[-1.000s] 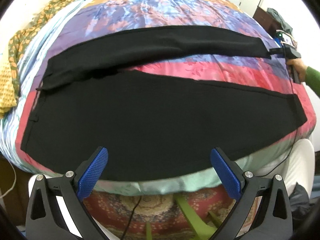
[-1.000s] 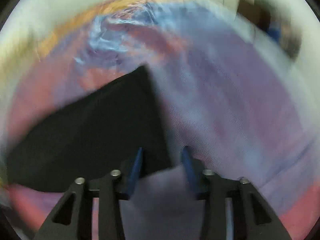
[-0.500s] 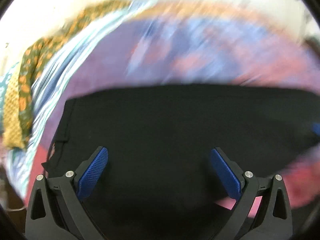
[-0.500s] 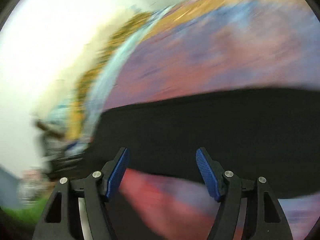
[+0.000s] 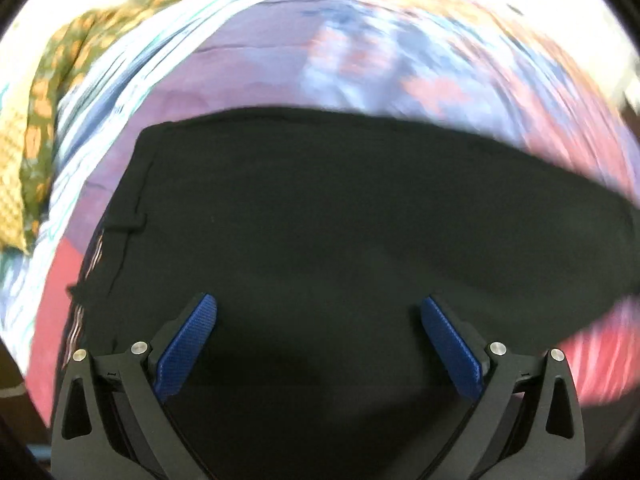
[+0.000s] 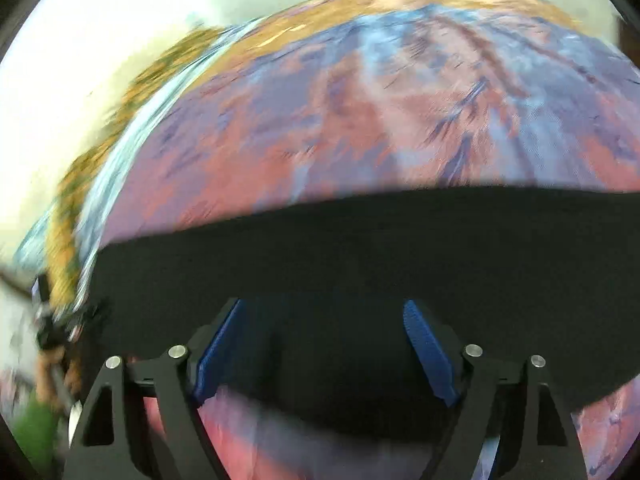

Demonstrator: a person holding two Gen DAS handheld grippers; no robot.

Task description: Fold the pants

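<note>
Black pants (image 5: 340, 216) lie flat on a bed's colourful bedspread (image 5: 248, 68). In the left wrist view the waistband end with a belt loop sits at the left, and my left gripper (image 5: 318, 316) hovers over the dark cloth, open, with nothing between its blue pads (image 5: 188, 340). In the right wrist view a long black leg (image 6: 360, 248) runs across the frame. My right gripper (image 6: 322, 320) is above it, jaws opening, with no cloth pinched between the pads (image 6: 424, 344).
A yellow and green patterned cloth (image 5: 28, 152) lies along the bed's left edge. At the left of the right wrist view, blurred, a hand with a green sleeve (image 6: 36, 424) holds the other gripper. A pale wall (image 6: 80, 48) stands beyond the bed.
My left gripper dropped closer over the pants near the waistband. My right gripper let go of the leg's end, swung left along the leg, and its jaws spread wider.
</note>
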